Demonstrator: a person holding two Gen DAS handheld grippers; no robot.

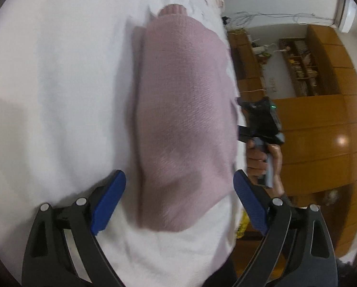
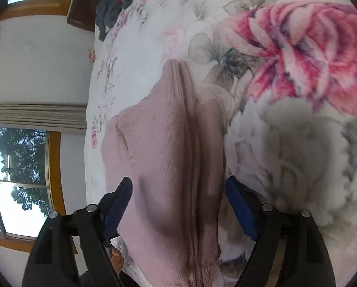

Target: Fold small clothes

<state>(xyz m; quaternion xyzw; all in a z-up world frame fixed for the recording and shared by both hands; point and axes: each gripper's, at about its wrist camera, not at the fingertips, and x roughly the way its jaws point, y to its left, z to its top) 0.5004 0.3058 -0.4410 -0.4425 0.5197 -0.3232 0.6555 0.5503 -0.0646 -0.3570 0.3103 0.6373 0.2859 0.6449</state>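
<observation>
bed cover (image 2: 286,143): a wide floral spread, pale with large pink and grey blooms in the right wrist view; in the left wrist view the part under the garment looked plain white (image 1: 58,83).
wooden cabinets (image 1: 322,124): stood beyond the right edge of the bed in the left wrist view, with open shelves of small items above; well apart from the work area.
windows (image 2: 20,167): wood-framed, set in the white wall past the bed's far edge in the right wrist view, trees outside.
pink knit sweater (image 1: 185,124): lay on the cover as a long narrow folded shape, its ribbed cuff or collar end at the far end; in the right wrist view (image 2: 169,162) a deep crease ran lengthwise down it and stacked ribbed edges showed.
pile of dark clothes (image 2: 116,2): grey and dark red pieces heaped near the far corner of the bed, well apart from the sweater.
left gripper (image 1: 179,196): blue pads spread wide, empty, hovering over the near end of the sweater.
right gripper (image 2: 178,201): jaws likewise parted, holding nothing, straddling the sweater's crease; seen from the left wrist (image 1: 240,119) it sat at the sweater's right edge, held by a hand (image 1: 262,160).
open room: bare cover lay to the left of the sweater; the bed edge ran close along its right side.
</observation>
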